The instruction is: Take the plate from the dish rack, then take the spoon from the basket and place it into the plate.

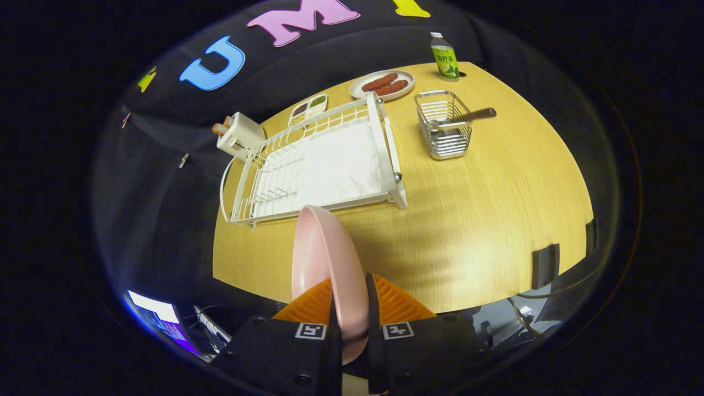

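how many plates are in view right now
2. The pink plate is clamped on edge between the fingers of the gripper, held above the table. The sausage plate sits beyond the dish rack, beside the bottle.

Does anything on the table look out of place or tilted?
Nothing stands out. The hand-held gripper is shut on the pink plate, held on edge above the table. The spoon leans in the basket, as expected.
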`<state>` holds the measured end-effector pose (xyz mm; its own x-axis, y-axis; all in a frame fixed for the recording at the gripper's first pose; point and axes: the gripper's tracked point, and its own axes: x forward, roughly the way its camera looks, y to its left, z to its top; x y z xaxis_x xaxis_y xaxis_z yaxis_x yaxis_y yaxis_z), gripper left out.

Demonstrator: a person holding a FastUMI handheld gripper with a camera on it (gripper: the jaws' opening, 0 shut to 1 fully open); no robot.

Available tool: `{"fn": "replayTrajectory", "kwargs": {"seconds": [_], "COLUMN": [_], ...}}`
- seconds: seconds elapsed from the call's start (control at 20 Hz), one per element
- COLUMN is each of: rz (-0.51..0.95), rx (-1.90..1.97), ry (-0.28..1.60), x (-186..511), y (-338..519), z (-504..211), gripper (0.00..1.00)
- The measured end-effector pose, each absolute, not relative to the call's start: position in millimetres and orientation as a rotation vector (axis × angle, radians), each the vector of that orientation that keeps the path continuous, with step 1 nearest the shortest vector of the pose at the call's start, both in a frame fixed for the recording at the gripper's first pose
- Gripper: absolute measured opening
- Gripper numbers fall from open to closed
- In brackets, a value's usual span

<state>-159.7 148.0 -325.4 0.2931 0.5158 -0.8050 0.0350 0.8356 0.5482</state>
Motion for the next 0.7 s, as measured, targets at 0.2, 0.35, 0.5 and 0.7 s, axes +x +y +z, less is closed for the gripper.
{"fn": "replayTrajectory", "kwargs": {"seconds": [0.2,0.35,0.5,0.7], "rz": [0.302,0.307,0.300,0.244], "rx": [0.517,0.535,0.546,0.444], "ry": [1.272,1.264,1.248,1.253], "x": [-155.5,-151.7,-141.9,-141.5], "y": [149.3,154.9,156.1,138.6], "z": [-360.4,-370.4,-372.1,-393.1], "gripper": [0.22,0.23,0.24,0.39]}}
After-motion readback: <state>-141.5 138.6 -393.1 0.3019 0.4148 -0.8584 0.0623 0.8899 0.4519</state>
